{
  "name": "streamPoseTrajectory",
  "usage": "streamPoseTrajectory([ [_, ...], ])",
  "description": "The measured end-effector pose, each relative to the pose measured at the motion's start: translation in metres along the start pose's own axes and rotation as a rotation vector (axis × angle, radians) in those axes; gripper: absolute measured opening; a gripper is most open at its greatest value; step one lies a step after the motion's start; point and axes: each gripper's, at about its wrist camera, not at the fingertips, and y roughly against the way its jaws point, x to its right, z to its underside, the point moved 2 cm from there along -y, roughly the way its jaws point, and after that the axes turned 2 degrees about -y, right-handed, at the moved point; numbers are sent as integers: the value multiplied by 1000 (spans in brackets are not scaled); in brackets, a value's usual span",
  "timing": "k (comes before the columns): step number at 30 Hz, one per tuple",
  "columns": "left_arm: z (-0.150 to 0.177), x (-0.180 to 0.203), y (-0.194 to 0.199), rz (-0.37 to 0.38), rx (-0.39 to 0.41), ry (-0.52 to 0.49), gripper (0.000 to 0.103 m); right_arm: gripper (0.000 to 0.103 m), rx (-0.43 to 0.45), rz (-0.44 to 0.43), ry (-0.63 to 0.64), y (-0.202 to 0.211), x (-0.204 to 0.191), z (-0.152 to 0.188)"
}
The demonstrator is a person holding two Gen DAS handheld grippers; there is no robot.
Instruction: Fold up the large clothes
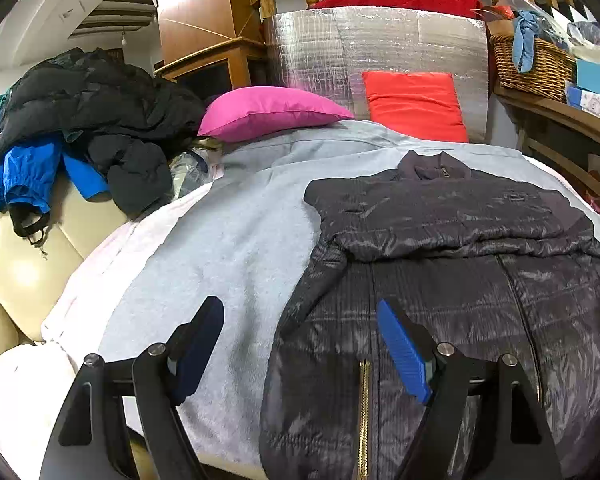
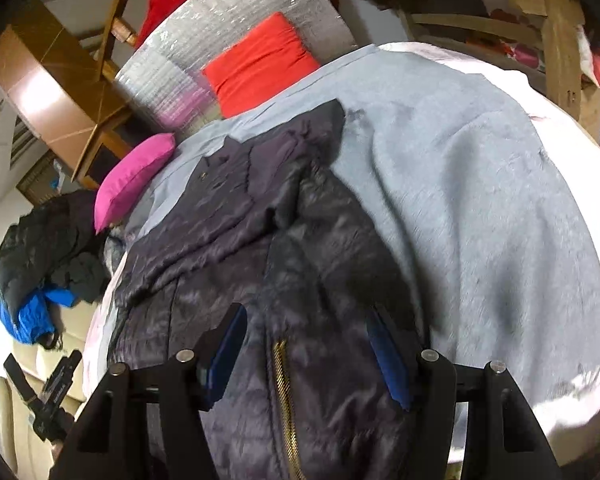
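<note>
A dark quilted jacket (image 1: 460,280) lies flat on a grey blanket (image 1: 228,248), collar far, gold zipper (image 1: 365,408) near, both sleeves folded across its chest. The left gripper (image 1: 300,350) hangs over its near-left edge, fingers spread wide, holding nothing. The right gripper (image 2: 308,356) hangs above the zipper, likewise spread and empty. A pink pillow (image 1: 268,110) lies beyond.

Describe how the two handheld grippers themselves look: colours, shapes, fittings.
Both match. The left gripper has two black angular linkage arms with triangular cut-outs, round silver pivot pins, and fingers faced with ribbed blue pads. The right gripper has the same black frame, silver pins and blue-padded fingers. No cables, markings or sleeves are visible.
</note>
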Motion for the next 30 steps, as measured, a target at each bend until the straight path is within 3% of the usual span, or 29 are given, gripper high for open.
streamPoseTrajectory([
  [19,10,-14,-3,9,-12,36,80,66,-63,30,102,-20,-36,20],
  [30,17,-7,3,-10,-26,-9,80,66,-40,14,65,-5,-19,21],
])
